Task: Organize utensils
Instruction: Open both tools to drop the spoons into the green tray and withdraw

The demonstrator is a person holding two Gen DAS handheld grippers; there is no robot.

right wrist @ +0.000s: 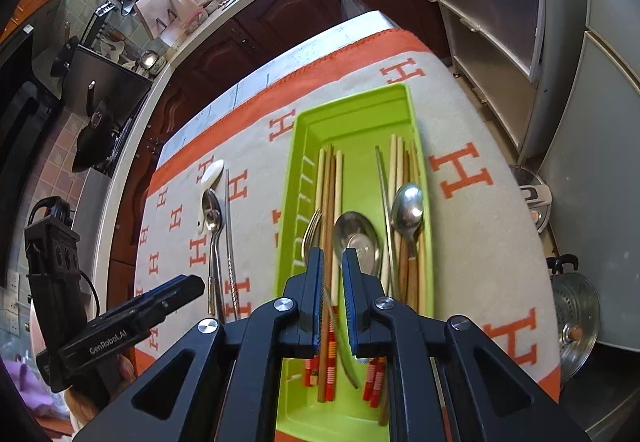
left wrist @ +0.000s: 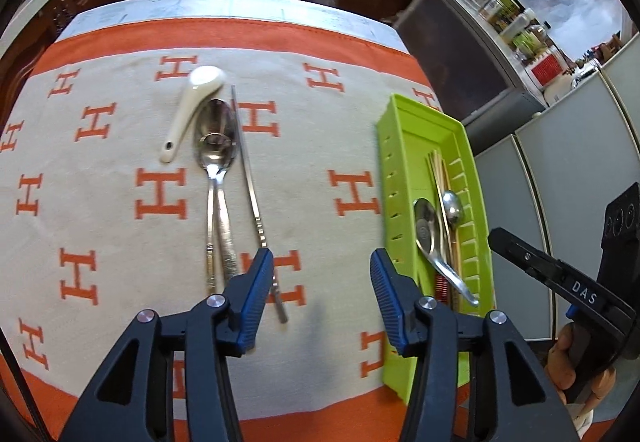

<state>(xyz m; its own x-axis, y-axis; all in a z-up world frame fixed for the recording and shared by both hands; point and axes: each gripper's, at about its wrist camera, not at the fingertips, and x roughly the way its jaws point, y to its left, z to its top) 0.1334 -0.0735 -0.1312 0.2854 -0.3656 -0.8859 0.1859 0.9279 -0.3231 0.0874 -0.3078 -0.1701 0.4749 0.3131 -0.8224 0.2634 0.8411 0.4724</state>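
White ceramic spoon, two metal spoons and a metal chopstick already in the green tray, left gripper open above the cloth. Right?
Not quite. The white ceramic spoon, two metal spoons and metal chopstick lie on the cloth, outside the green tray; the left wrist view shows it. The left gripper is open above the cloth, as stated.

Both wrist views steeply down, tray (left wrist: 390,161) shared
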